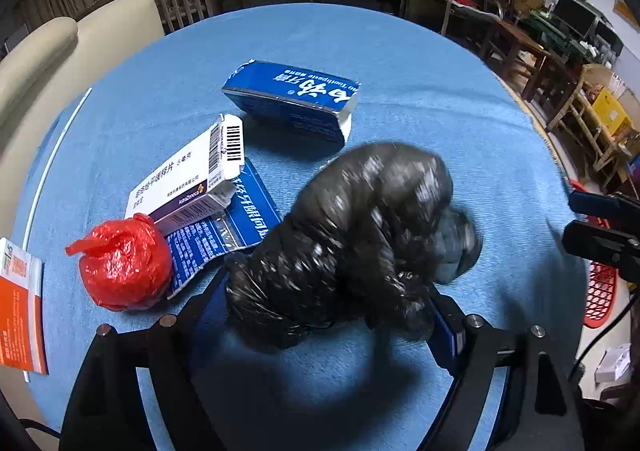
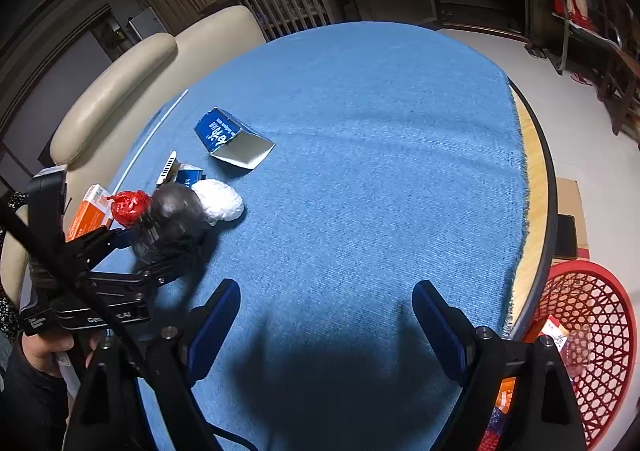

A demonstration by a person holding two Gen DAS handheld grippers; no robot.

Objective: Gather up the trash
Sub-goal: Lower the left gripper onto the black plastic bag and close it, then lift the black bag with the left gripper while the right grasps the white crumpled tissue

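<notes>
My left gripper (image 1: 328,307) is shut on a crumpled black plastic bag (image 1: 360,235), blurred with motion, just above the blue tablecloth (image 1: 420,99); it also shows in the right wrist view (image 2: 172,219). Beside it lie a red plastic wad (image 1: 124,263), a white medicine box (image 1: 188,179), a flattened blue carton (image 1: 224,235), a blue toothpaste box (image 1: 296,99) and an orange box (image 1: 20,303). A white wad (image 2: 220,201) sits behind the black bag. My right gripper (image 2: 326,315) is open and empty over bare cloth. A red mesh basket (image 2: 588,335) stands below the table's right edge.
A cream padded chair (image 2: 116,87) stands against the table's left side. A white stick (image 2: 152,131) lies near the left rim. The wooden table rim (image 2: 532,187) shows at the right. Wooden chairs and shelves (image 1: 520,43) stand far right.
</notes>
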